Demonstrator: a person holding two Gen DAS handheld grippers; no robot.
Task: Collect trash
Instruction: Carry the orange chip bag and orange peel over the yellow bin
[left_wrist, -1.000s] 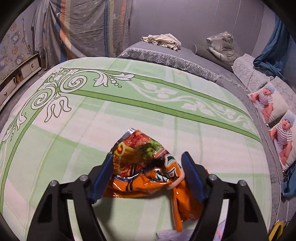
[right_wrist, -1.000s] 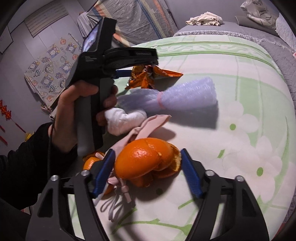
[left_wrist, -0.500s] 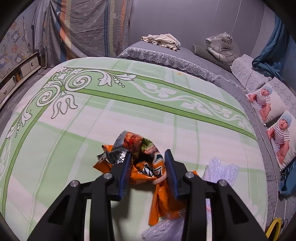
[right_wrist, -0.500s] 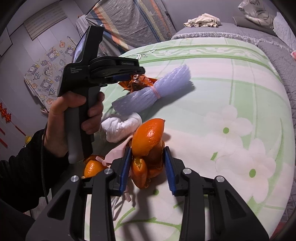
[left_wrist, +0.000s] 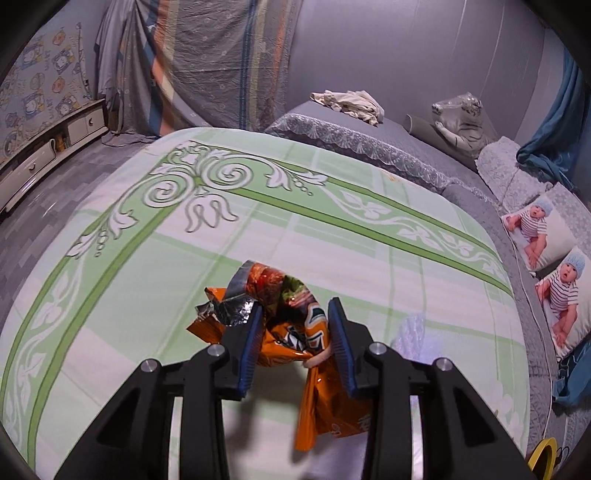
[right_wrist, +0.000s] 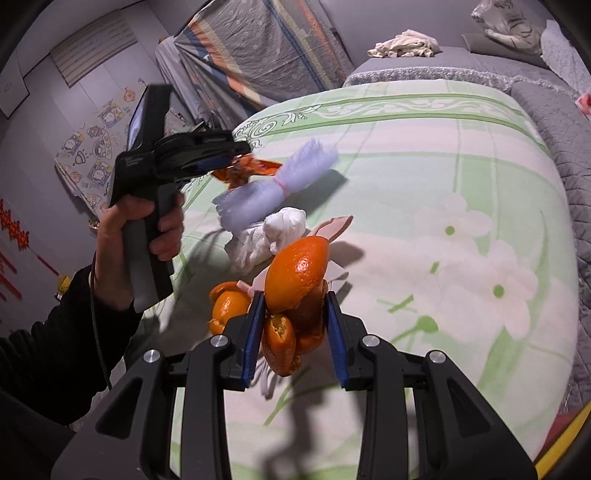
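My left gripper (left_wrist: 295, 328) is shut on a crumpled orange snack wrapper (left_wrist: 291, 325) and holds it above the green-patterned bed sheet (left_wrist: 184, 236). My right gripper (right_wrist: 293, 321) is shut on orange peel (right_wrist: 295, 273) and holds it above the sheet. In the right wrist view the left gripper (right_wrist: 236, 155) carries the wrapper (right_wrist: 247, 171) at the left. On the bed lie a lilac foam net sleeve (right_wrist: 277, 184), a white crumpled tissue (right_wrist: 269, 236), a pink strip (right_wrist: 332, 225) and another piece of orange peel (right_wrist: 227, 306).
A grey quilt (left_wrist: 369, 147) covers the far part of the bed, with a cream cloth (left_wrist: 347, 103), a tiger toy (left_wrist: 461, 122) and baby-print pillows (left_wrist: 546, 240). A low cabinet (left_wrist: 48, 151) stands at the left. A yellow rim (left_wrist: 543, 450) shows at the lower right.
Both grippers closed on their pieces, the left on the wrapper and the right on the orange peel, and lifted them off the sheet.
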